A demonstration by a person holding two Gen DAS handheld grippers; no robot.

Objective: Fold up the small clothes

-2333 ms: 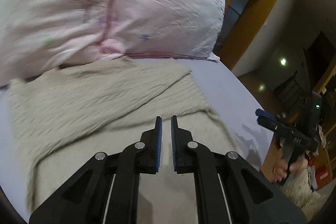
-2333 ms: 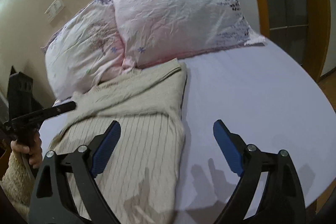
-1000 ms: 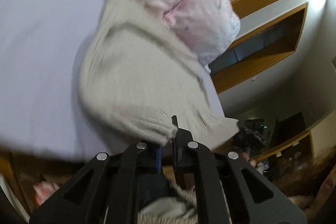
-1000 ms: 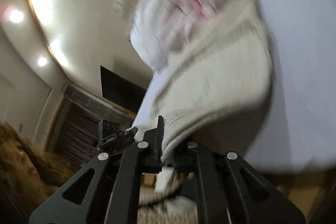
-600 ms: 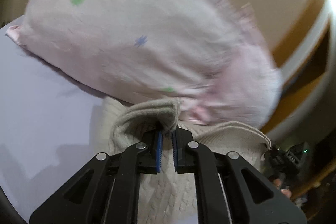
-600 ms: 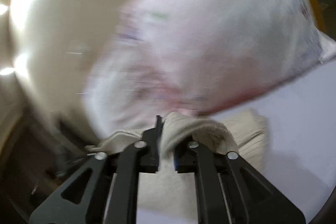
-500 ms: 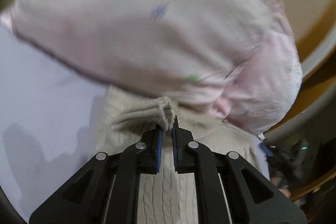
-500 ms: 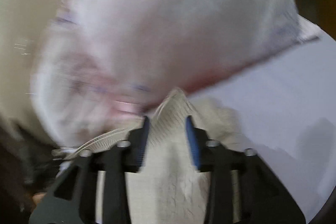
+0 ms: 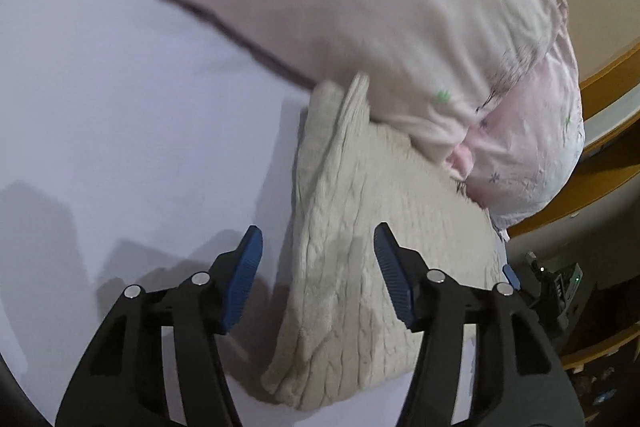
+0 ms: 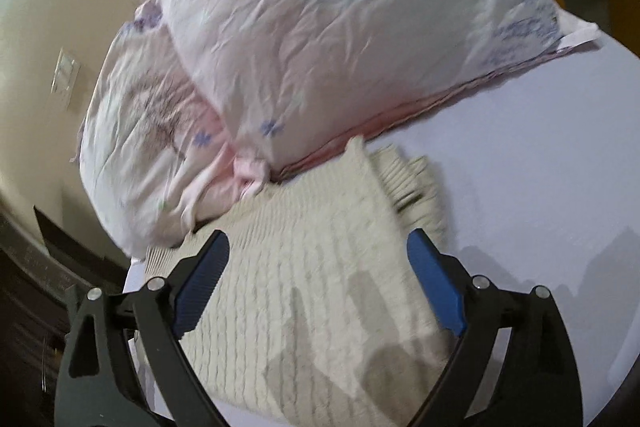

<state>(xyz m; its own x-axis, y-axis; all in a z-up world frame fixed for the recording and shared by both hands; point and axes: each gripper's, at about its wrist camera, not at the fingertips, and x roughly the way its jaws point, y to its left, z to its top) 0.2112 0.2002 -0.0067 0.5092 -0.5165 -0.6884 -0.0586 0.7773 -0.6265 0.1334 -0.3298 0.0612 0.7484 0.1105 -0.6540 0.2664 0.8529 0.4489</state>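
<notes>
A cream cable-knit sweater (image 9: pixel 360 259) lies folded on the pale lilac bed sheet (image 9: pixel 120 107), its far edge tucked against the pink pillows. My left gripper (image 9: pixel 318 275) is open and empty above the sweater's left edge. In the right wrist view the sweater (image 10: pixel 320 287) lies under my right gripper (image 10: pixel 316 287), which is open and empty above its middle. The ribbed hem lies on top at the far right corner.
Two pink flowered pillows (image 10: pixel 320 47) lean at the head of the bed, also in the left wrist view (image 9: pixel 360 7). Bare sheet (image 10: pixel 540 167) lies to the right of the sweater. A wooden frame (image 9: pixel 608 155) stands past the bed's right side.
Both grippers carried the sweater's near edge up toward the pillows, folding it over. Both then opened and let go, and the sweater now lies doubled.
</notes>
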